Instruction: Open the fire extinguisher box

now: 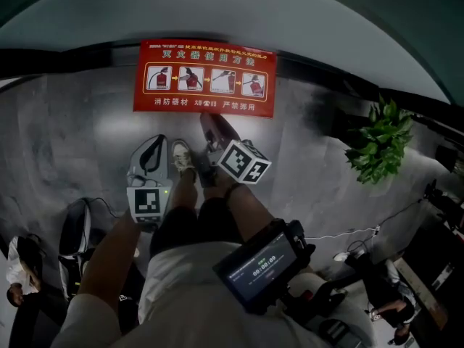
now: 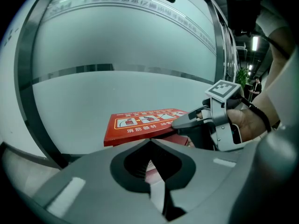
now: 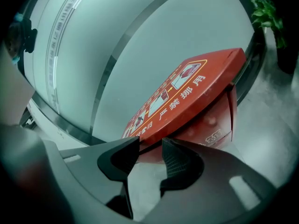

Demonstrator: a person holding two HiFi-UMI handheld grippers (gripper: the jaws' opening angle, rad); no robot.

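Grey floor [image 1: 65, 136]; red fire extinguisher box [image 1: 204, 78] reads 消防器材 (严禁挪用 alongside).

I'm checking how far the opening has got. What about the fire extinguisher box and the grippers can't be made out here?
- Inside of the box: all views, the lid covers it.
- Whether the right gripper pinches the lid edge: right gripper view, its jaw tips overlap that edge; head view, its marker cube blocks it.
- Lid's small print: head view, too small.
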